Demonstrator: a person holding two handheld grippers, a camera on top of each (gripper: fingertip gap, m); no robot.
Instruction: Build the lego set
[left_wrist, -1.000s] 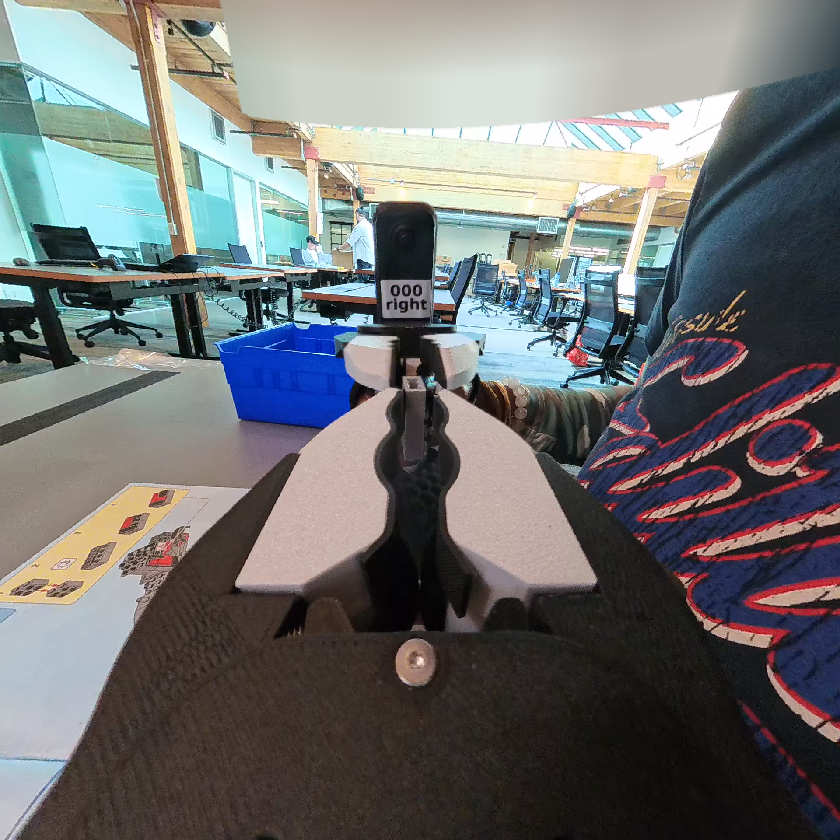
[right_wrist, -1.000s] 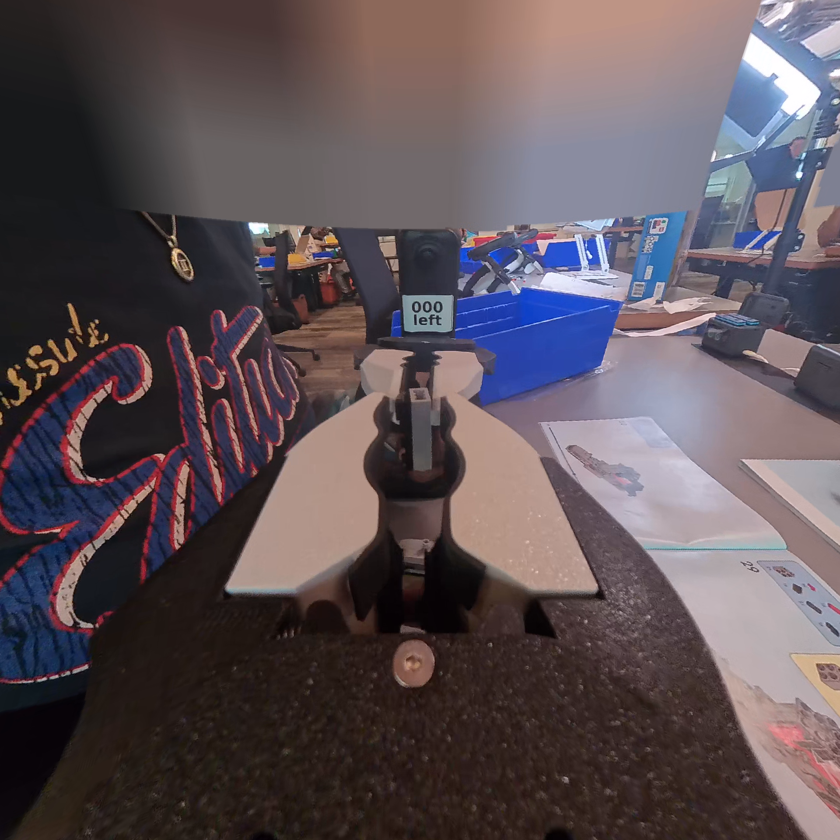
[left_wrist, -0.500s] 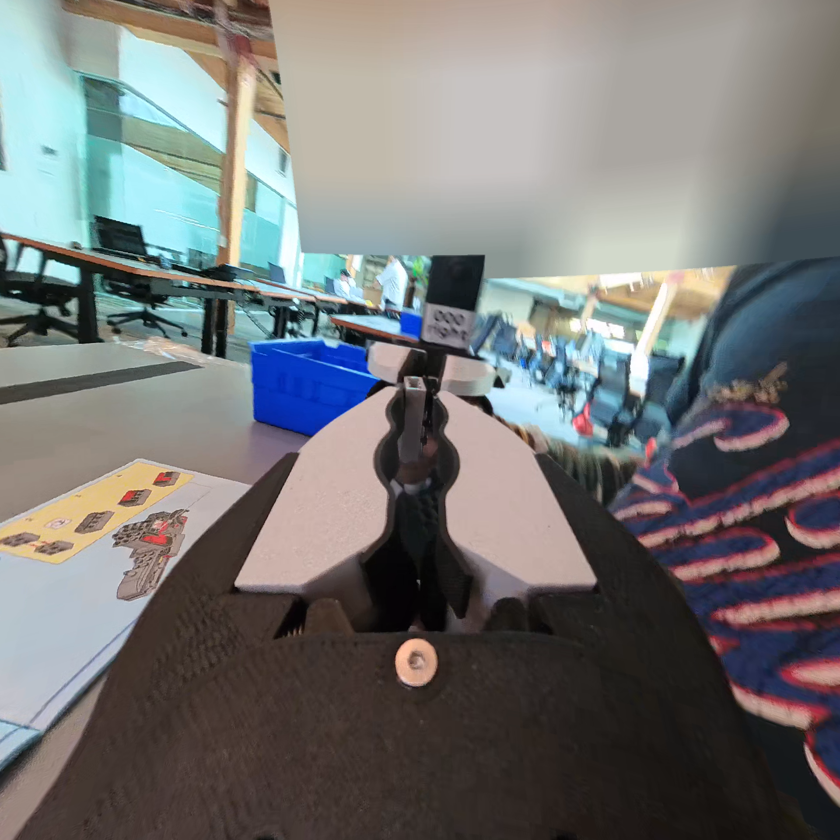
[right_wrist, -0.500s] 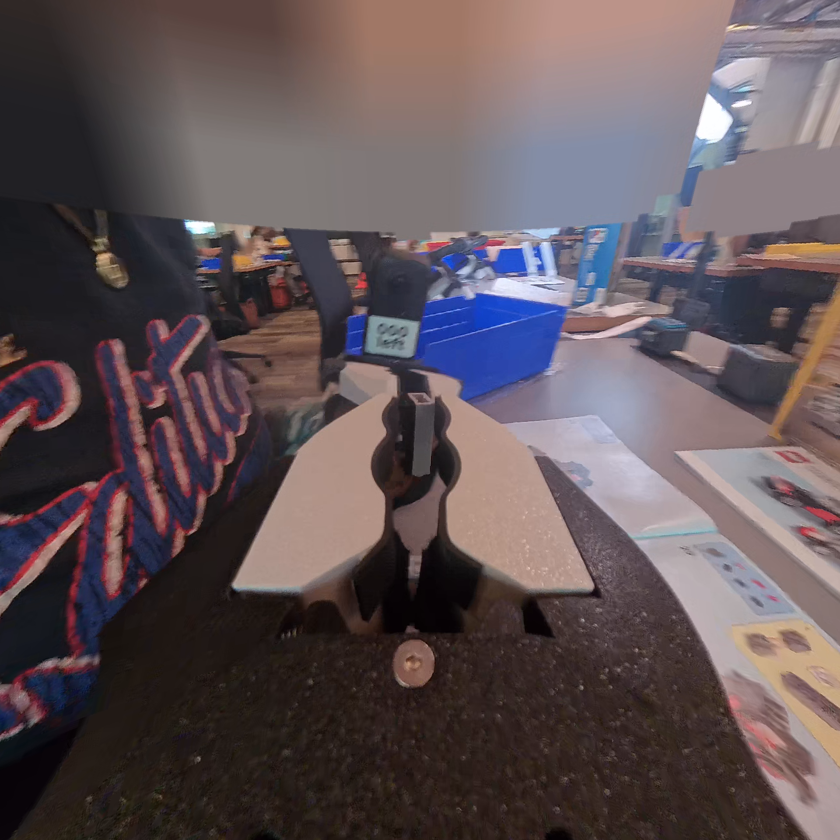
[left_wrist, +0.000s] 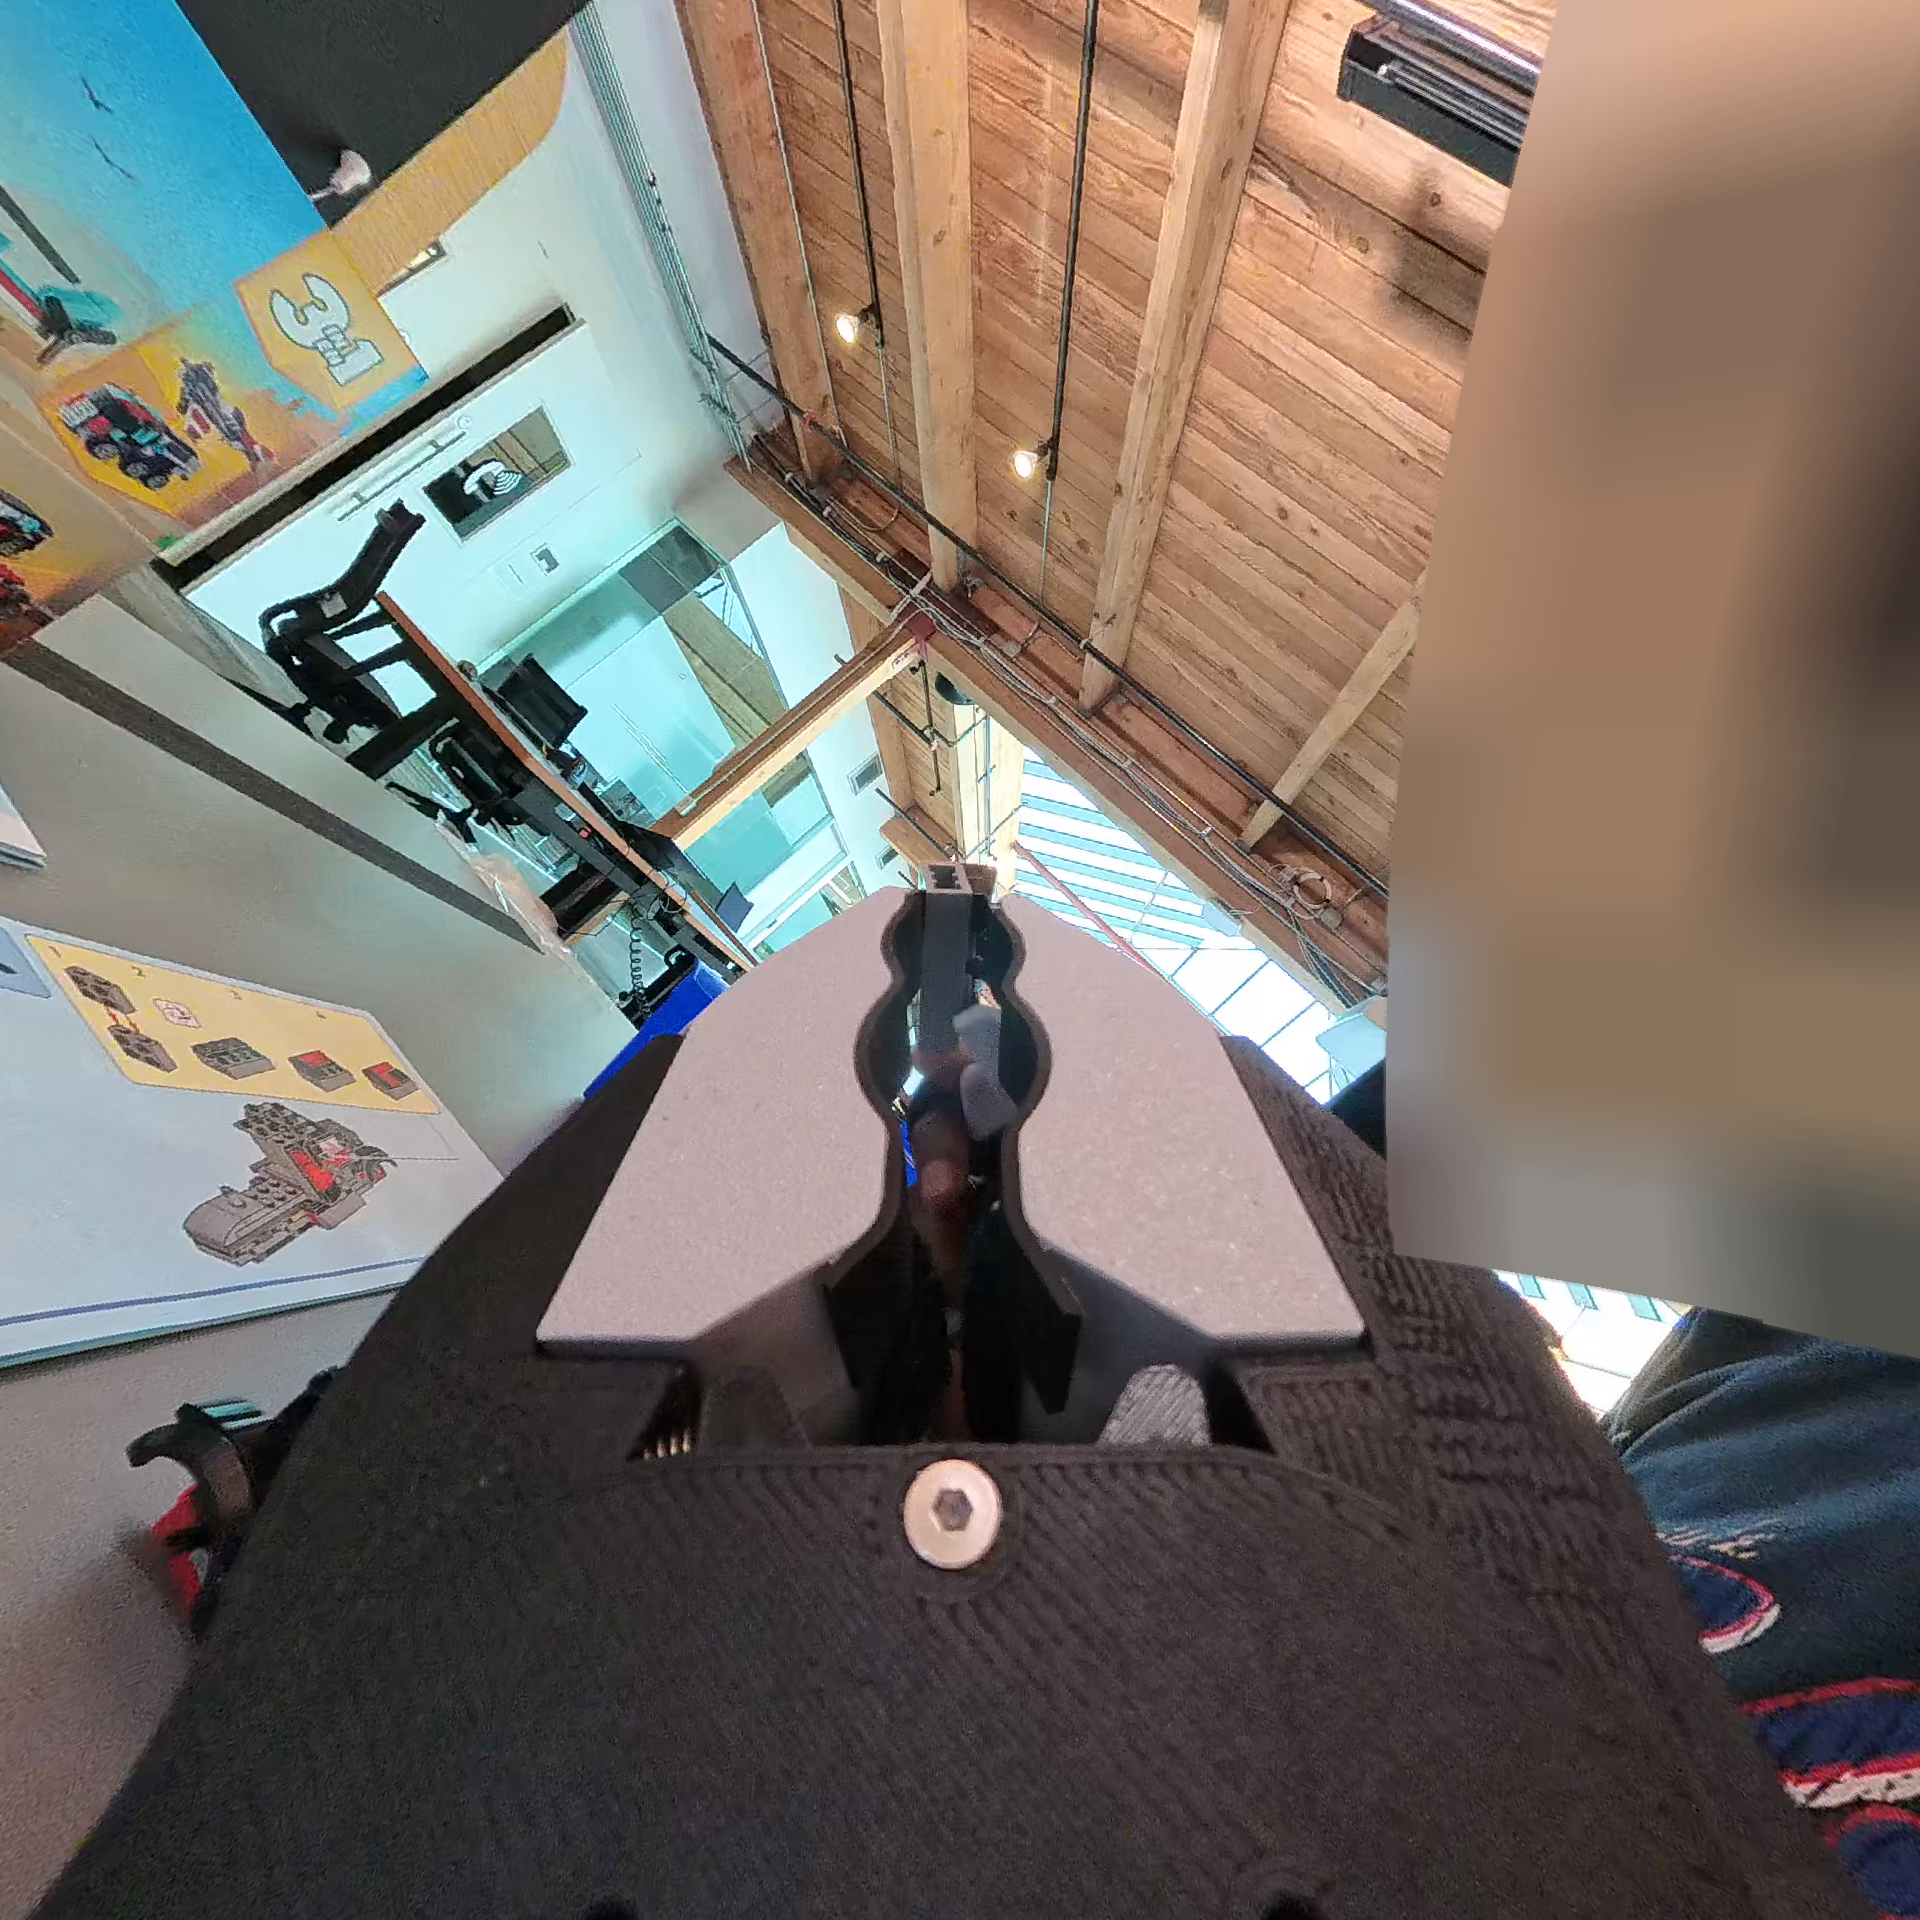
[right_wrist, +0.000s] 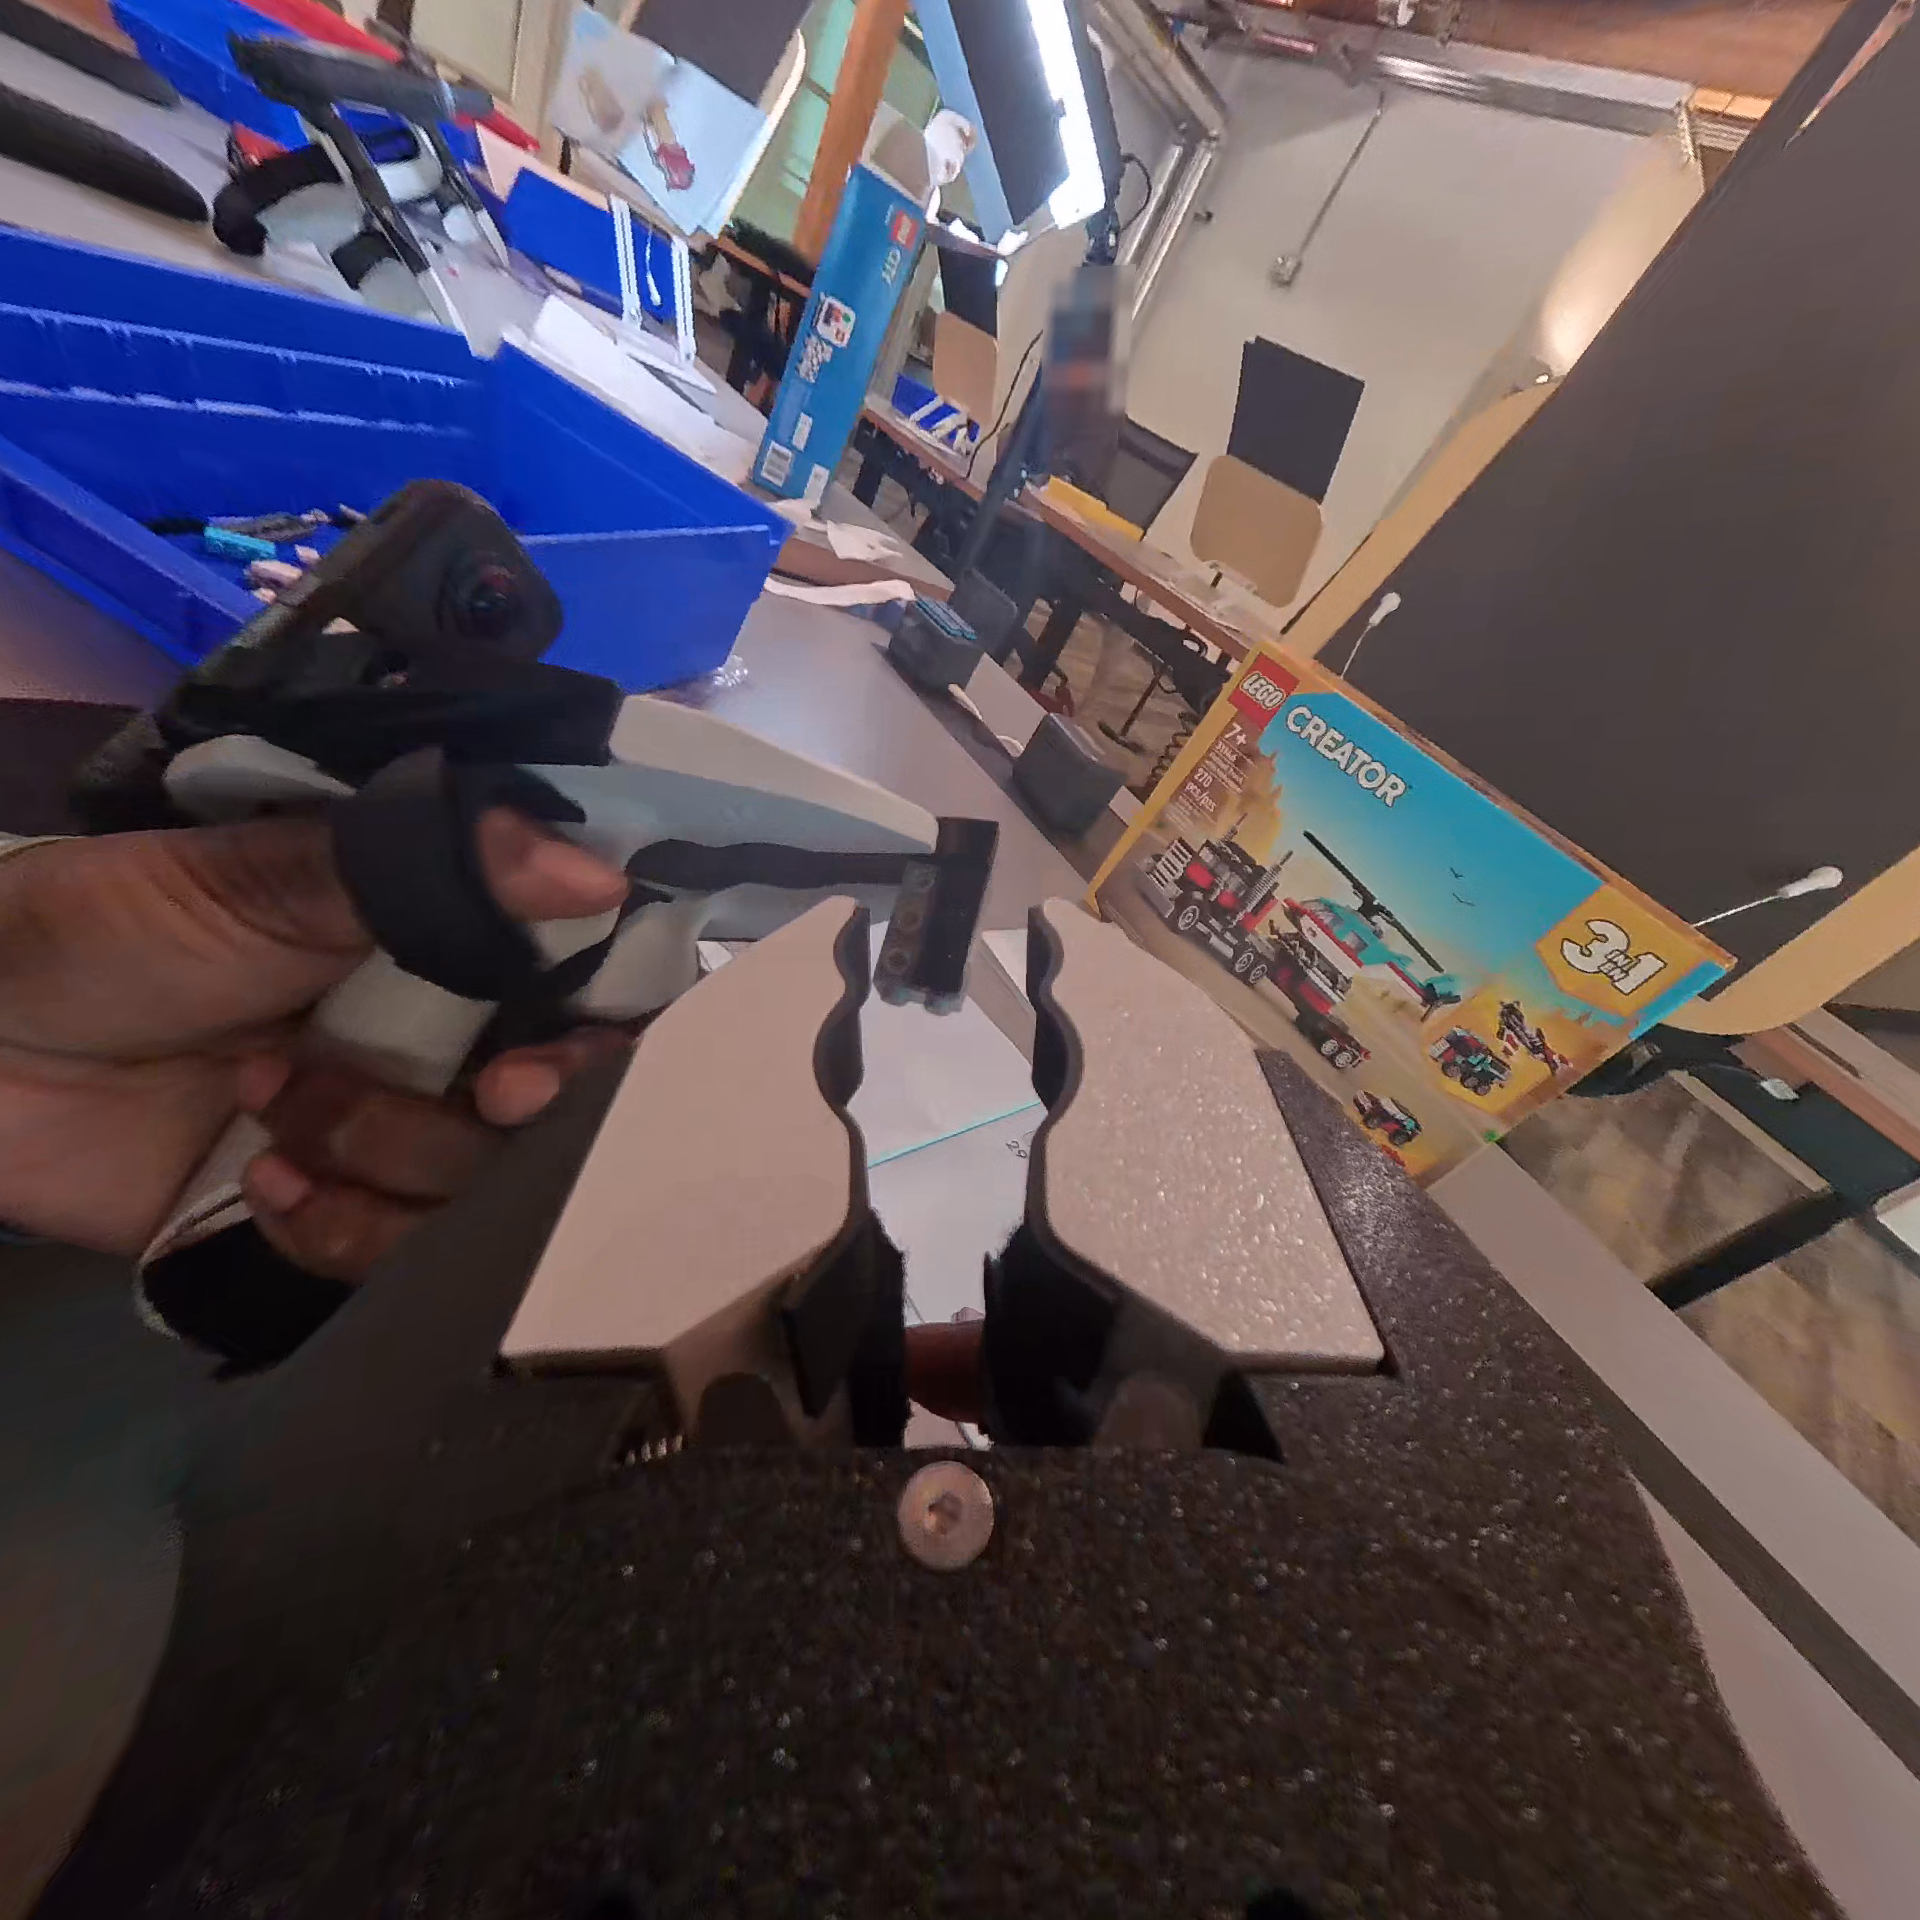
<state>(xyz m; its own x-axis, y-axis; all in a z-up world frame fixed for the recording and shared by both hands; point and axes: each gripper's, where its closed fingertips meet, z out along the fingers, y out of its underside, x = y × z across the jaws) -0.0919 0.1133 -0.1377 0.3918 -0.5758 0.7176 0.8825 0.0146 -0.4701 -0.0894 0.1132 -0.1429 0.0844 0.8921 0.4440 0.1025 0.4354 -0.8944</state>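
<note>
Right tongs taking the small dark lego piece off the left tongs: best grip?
Probably the free lower half of the small dark lego piece, closing across its flat sides from below. The left tongs clamp its top, and the open right tongs already straddle it.

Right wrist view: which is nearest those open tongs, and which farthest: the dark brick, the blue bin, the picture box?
From the right tongs:
1. Dark brick, between the tips, held by the left tongs.
2. Picture box, standing to the right.
3. Blue bin, far left.
The last two are close.
</note>
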